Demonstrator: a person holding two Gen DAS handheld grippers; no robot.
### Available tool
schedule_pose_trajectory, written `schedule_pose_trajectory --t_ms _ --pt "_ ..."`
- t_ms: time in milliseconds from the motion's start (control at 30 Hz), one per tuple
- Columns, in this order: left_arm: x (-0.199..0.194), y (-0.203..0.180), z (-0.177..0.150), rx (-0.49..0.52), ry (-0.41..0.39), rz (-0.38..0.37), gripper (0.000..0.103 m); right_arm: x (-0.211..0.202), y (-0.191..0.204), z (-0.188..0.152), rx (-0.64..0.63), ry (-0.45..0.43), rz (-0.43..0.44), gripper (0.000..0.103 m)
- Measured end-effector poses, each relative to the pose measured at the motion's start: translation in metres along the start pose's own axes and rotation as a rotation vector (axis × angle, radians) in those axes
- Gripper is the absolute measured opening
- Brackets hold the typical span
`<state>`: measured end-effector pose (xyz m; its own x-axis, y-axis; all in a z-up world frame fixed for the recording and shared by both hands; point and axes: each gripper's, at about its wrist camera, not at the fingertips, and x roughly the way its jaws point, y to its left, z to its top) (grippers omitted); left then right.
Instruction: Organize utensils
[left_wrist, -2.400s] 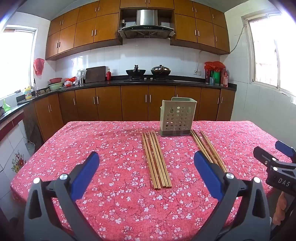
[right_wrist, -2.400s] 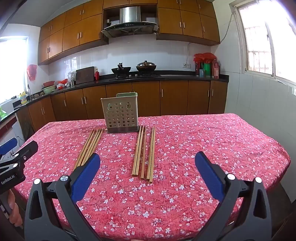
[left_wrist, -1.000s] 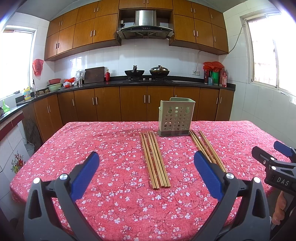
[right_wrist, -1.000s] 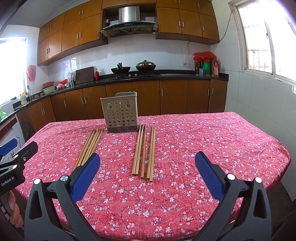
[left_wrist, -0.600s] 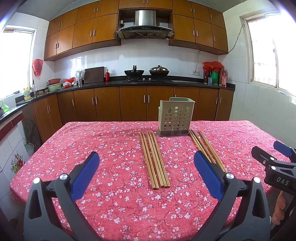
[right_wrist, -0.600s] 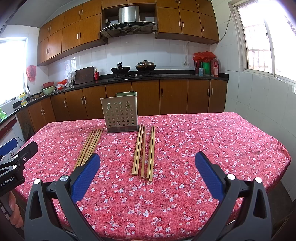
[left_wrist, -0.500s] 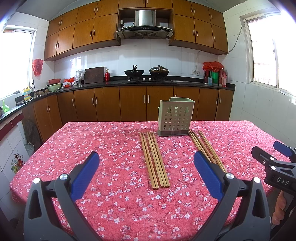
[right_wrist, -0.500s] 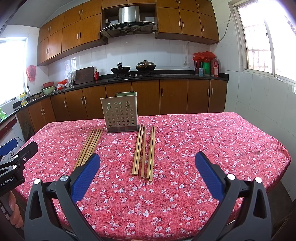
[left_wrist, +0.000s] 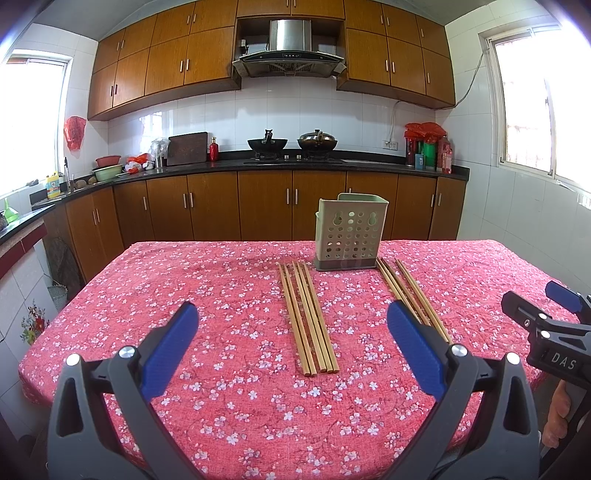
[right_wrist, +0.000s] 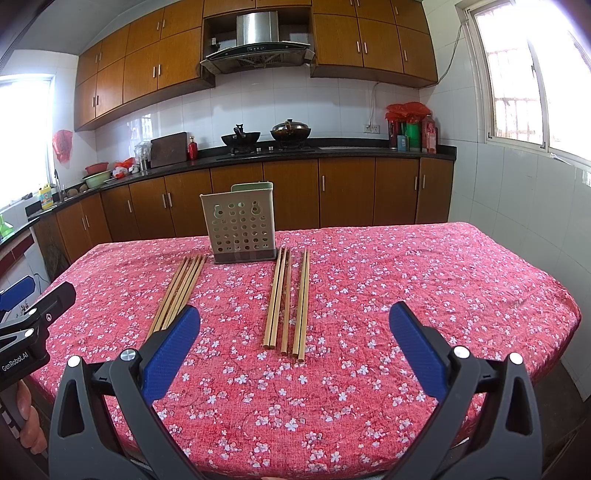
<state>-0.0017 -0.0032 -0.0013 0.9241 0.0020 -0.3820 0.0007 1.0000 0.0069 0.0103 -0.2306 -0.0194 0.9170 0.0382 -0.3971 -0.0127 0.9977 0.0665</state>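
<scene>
A pale green perforated utensil holder (left_wrist: 350, 232) stands upright at the far middle of the table; it also shows in the right wrist view (right_wrist: 241, 229). Two bundles of wooden chopsticks lie flat in front of it: a left bundle (left_wrist: 307, 316) (right_wrist: 180, 291) and a right bundle (left_wrist: 412, 293) (right_wrist: 287, 300). My left gripper (left_wrist: 291, 347) is open and empty above the near table, short of the left bundle. My right gripper (right_wrist: 293, 349) is open and empty, just short of the right bundle's near ends.
The table wears a red floral cloth (left_wrist: 207, 295). Each gripper shows at the edge of the other's view: the right one (left_wrist: 550, 332), the left one (right_wrist: 26, 332). Wooden kitchen cabinets and a counter with woks (left_wrist: 291, 144) stand beyond the table.
Both grippers have stayed nearly still and open; the views shifted only very slightly. The chopsticks and holder have not moved.
</scene>
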Motion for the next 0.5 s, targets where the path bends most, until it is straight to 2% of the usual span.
schedule_pose_trajectory --t_ms 500 --pt "-0.0011 -0.0027 0.0006 0.000 0.002 0.001 0.099 -0.0002 0.0002 0.0002 0.000 0.002 0.000 0.101"
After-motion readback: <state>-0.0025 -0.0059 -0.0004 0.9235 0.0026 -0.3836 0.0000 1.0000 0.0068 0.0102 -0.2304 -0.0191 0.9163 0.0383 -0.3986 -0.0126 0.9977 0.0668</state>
